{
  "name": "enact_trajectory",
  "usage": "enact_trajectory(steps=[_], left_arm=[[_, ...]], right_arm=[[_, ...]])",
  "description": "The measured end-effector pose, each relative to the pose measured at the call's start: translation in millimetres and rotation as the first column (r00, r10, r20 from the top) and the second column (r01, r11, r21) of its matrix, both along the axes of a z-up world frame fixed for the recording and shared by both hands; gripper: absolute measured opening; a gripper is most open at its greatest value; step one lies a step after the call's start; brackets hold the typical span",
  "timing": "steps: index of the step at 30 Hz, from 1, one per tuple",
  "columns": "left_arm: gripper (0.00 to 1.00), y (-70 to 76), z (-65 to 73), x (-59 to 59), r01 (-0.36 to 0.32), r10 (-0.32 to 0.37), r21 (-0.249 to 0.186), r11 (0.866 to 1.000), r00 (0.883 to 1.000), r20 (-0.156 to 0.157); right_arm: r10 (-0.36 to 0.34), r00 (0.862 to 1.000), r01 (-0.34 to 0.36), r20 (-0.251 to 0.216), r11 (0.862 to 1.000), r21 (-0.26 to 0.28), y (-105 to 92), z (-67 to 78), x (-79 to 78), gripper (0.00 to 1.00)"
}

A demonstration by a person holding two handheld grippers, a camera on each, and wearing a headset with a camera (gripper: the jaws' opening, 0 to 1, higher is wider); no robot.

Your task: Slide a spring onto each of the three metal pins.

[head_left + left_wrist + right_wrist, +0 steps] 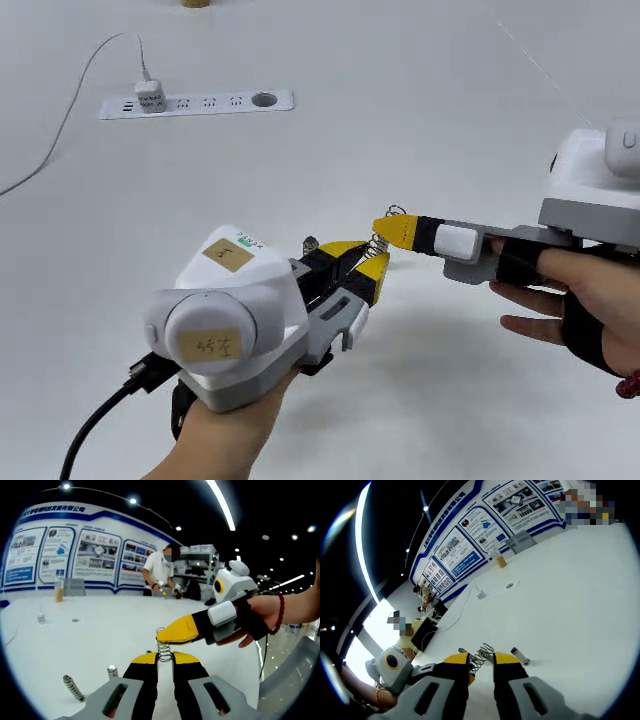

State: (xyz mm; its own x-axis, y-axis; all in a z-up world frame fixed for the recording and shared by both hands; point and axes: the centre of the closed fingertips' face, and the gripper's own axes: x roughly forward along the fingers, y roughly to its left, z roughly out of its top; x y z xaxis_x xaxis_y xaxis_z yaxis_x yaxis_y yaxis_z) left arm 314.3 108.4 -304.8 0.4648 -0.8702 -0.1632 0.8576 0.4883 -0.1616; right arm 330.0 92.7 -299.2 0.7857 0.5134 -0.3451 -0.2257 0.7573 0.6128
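We see left gripper [370,256] and right gripper [392,231] both clamped on one spring [164,647]; sprung pin [73,687] looks done, bare pin [113,671] waits, roughly a third through.

Left tool [372,256] and right tool [394,231] had yellow tips on black, spring [164,649] silver, tabletop [420,120] white.

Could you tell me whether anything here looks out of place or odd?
The spring seems clamped by both the left gripper and the right gripper at once, and it looks bent sideways between them.
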Motion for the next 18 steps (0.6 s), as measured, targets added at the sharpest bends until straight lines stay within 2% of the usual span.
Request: enact_trajectory(steps=[4, 7, 11, 14, 18], left_arm=[[0.10, -0.8, 0.9, -1.7, 0.005, -0.005, -0.006, 1.000, 1.000, 0.005], [0.10, -0.5, 4.7, -1.4, 0.000, 0.000, -0.034, 0.999, 1.000, 0.005], [0.11, 0.4, 8.1, -0.8, 0.001, -0.001, -0.046, 0.999, 1.000, 0.007], [0.11, 0.6, 8.2, -1.3, 0.004, -0.004, -0.043, 0.999, 1.000, 0.009], [0.11, 0.8, 6.1, -1.3, -0.002, 0.001, -0.041, 0.999, 1.000, -0.006]], right_arm=[[0.003, 1.000, -0.003, -0.005, 1.000, 0.020, 0.7, 1.4, -0.3, 0.16], [-0.014, 1.000, 0.015, -0.010, 0.997, 0.079, 0.4, 4.1, 0.7, 0.15], [-0.016, 1.000, 0.016, 0.002, 0.993, 0.113, 0.9, 7.0, 1.2, 0.15], [-0.009, 1.000, 0.007, 0.011, 0.993, 0.119, 2.3, 8.7, 1.3, 0.14], [-0.008, 1.000, 0.005, 0.022, 0.992, 0.127, 2.8, 10.9, 1.7, 0.12]])
